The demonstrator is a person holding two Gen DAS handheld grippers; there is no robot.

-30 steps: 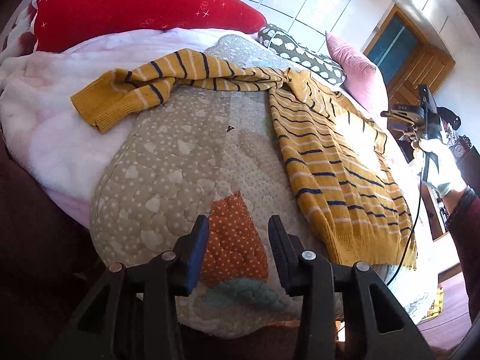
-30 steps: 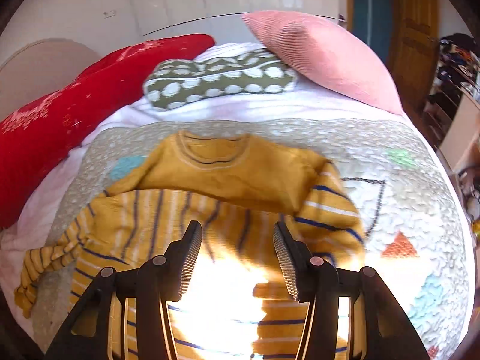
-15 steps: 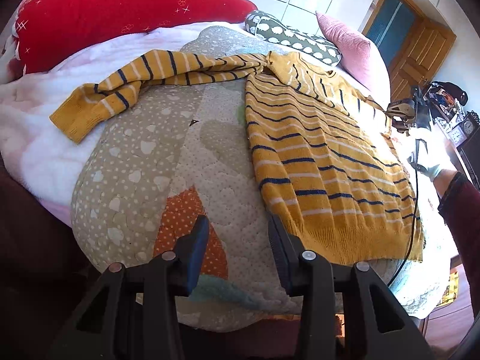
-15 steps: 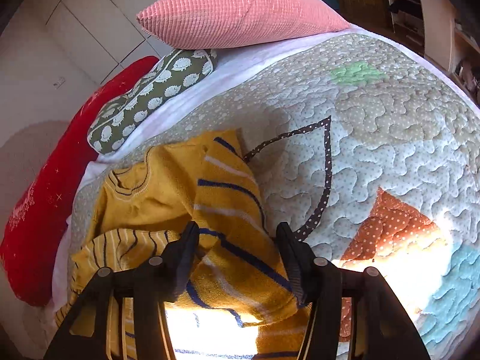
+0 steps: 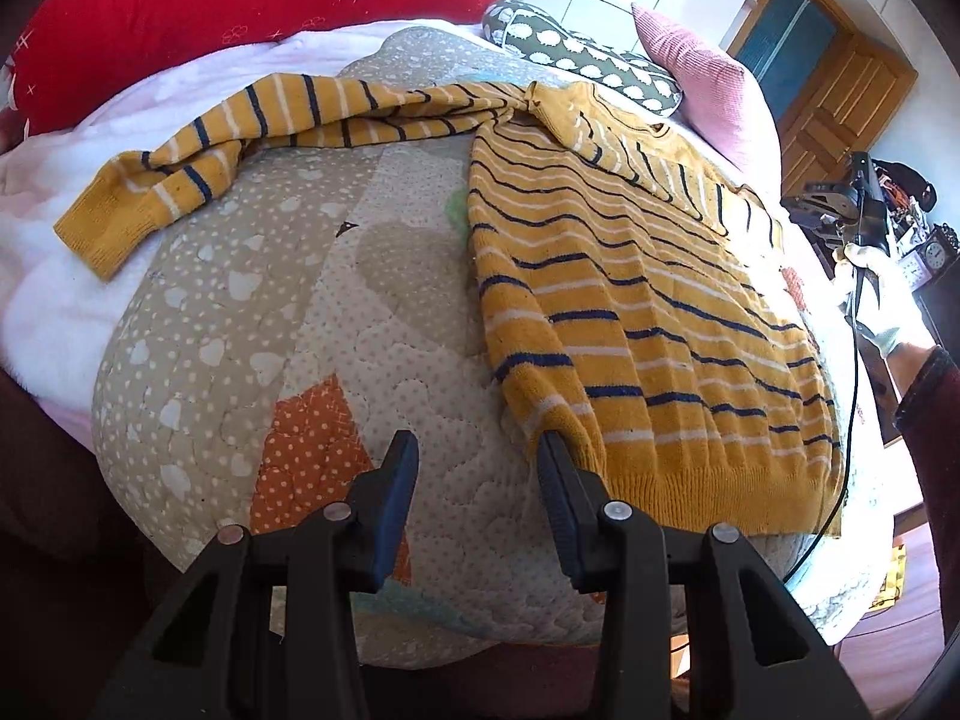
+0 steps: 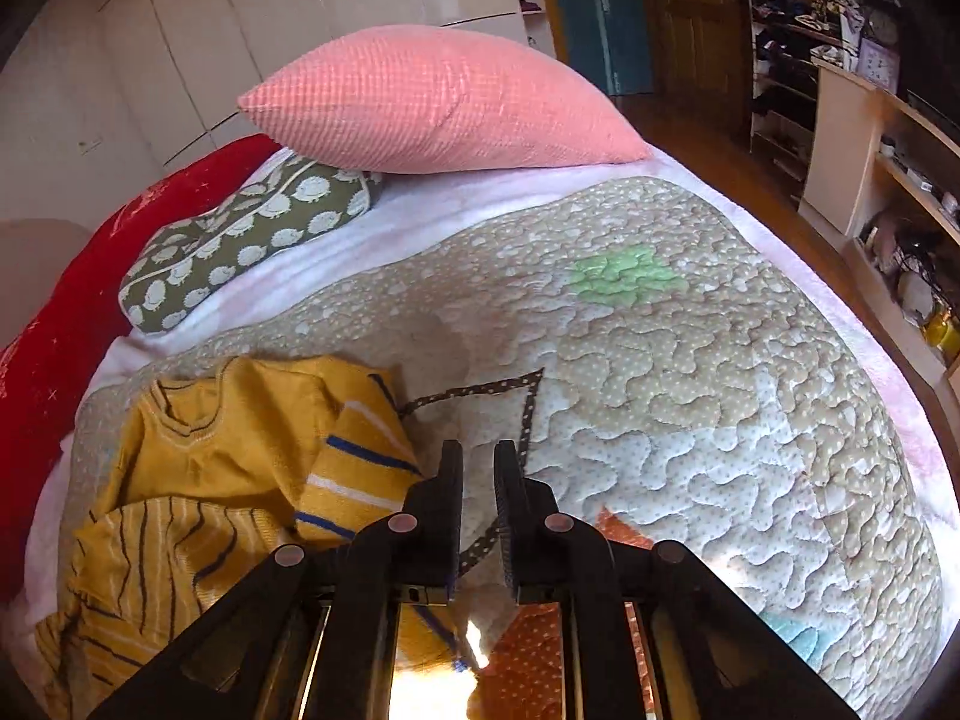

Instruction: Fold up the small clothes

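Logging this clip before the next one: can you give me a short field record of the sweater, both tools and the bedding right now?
garment: yellow striped sweater, body flat on the quilt
far sleeve: stretched out toward the red pillow
near sleeve: folded over the chest
left tool: open, beside the sweater's hem corner, holding nothing
right tool: nearly closed, nothing visibly gripped
other bedding: pink pillow, green patterned cushion

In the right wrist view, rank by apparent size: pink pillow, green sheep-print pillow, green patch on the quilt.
Largest to smallest as they look:
1. pink pillow
2. green sheep-print pillow
3. green patch
The pillows lie farther from the camera than the patch, so true sizes are unsure.
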